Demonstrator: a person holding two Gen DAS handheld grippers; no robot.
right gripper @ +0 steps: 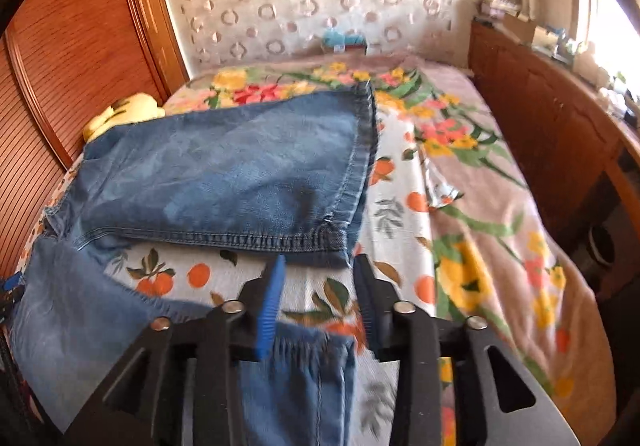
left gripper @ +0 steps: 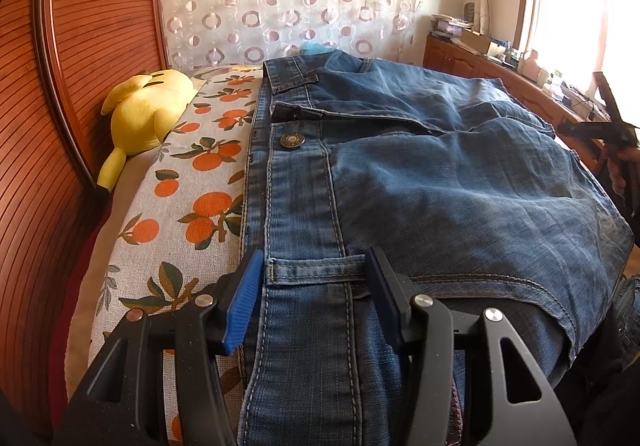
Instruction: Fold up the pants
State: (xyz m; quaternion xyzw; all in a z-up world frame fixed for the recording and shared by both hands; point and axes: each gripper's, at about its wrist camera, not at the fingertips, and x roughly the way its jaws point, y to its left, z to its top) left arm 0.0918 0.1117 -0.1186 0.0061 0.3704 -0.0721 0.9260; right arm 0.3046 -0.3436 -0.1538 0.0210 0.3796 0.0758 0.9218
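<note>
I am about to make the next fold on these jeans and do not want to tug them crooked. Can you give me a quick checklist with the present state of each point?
1. Left claw at the waistband: ok, it straddles the belt loop.
2. Left claw actually pinching the cloth: cannot tell; gaps show beside the pads.
3. Right claw holding a leg hem: not ok, open with only the bedsheet between its fingers.
4. Upper leg lying flat: ok in the right wrist view.
5. Nearer leg flat: not ok, it is bunched at the bed edge.
6. Yellow plush toy clear of the jeans: ok.
</note>
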